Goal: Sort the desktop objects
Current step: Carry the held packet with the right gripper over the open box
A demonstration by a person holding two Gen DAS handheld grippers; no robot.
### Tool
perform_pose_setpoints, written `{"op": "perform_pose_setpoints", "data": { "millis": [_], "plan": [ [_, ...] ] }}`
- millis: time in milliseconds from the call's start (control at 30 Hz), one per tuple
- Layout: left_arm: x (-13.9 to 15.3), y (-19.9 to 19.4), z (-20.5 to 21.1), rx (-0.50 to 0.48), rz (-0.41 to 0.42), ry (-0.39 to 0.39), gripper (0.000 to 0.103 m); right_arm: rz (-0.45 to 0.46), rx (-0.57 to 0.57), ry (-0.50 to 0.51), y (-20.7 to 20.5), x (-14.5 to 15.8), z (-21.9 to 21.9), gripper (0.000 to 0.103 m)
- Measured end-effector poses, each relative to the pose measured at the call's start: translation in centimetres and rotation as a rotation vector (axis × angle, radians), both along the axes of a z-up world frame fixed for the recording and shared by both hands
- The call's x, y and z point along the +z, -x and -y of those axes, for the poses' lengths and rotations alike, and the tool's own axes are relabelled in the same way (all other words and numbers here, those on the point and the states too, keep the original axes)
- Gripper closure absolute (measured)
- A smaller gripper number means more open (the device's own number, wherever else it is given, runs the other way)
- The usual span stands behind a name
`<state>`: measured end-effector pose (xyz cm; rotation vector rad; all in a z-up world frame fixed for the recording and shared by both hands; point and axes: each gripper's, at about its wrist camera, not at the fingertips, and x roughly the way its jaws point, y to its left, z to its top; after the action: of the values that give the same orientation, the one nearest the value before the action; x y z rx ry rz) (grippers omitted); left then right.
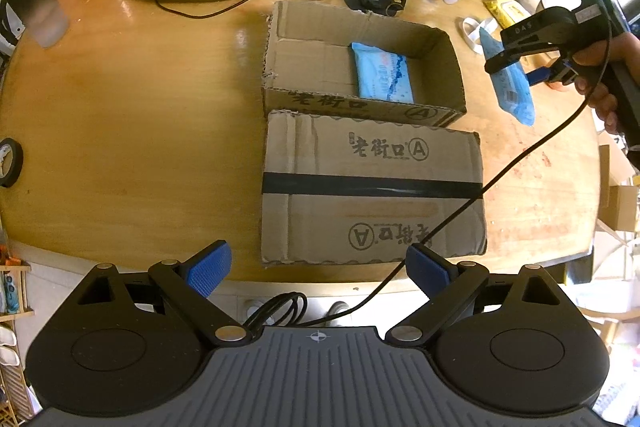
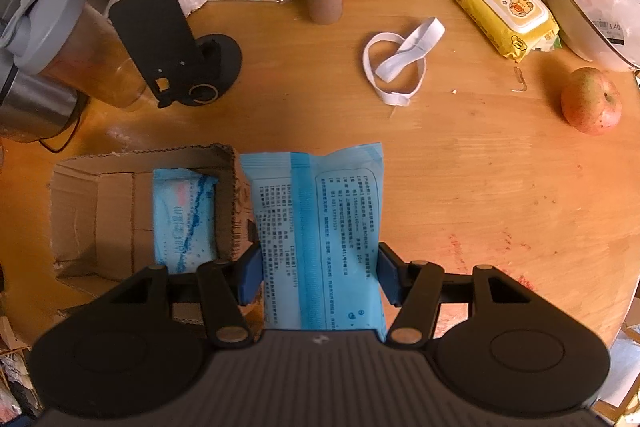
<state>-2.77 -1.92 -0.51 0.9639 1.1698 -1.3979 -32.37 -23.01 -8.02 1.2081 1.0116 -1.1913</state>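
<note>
Cardboard box [image 1: 362, 63], blue tissue pack [image 1: 382, 77] inside

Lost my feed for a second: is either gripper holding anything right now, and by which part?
The right gripper pinches the blue wet-wipe pack across its width near one end. The left gripper is open and holds nothing.

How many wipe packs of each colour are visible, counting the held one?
Blue packs: 2, one in the open box and one in the right gripper
Yellow packs: 1, on the table
Total: 3
</note>
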Motion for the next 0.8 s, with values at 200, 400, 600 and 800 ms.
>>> {"op": "perform_pose_setpoints", "data": {
  "millis": [200,400,600,800],
  "plan": [
    [0.0,-1.0,0.0,0.0,-0.001,0.0,0.007,0.003,0.001,0.0,-1.5,0.0,0.1,0.042],
    [0.0,-2.0,-0.1,0.001,-0.001,-0.001,0.007,0.007,-0.014,0.001,-2.6,0.2,0.3,0.042],
    [-0.1,-2.9,0.1,0.0,-0.005,-0.002,0.007,0.01,-0.015,0.001,-4.2,0.2,0.5,0.042],
    [-0.1,-3.8,0.2,0.0,-0.008,-0.002,0.007,0.01,-0.015,0.001,-5.6,0.2,0.8,0.042]
  ]
}}
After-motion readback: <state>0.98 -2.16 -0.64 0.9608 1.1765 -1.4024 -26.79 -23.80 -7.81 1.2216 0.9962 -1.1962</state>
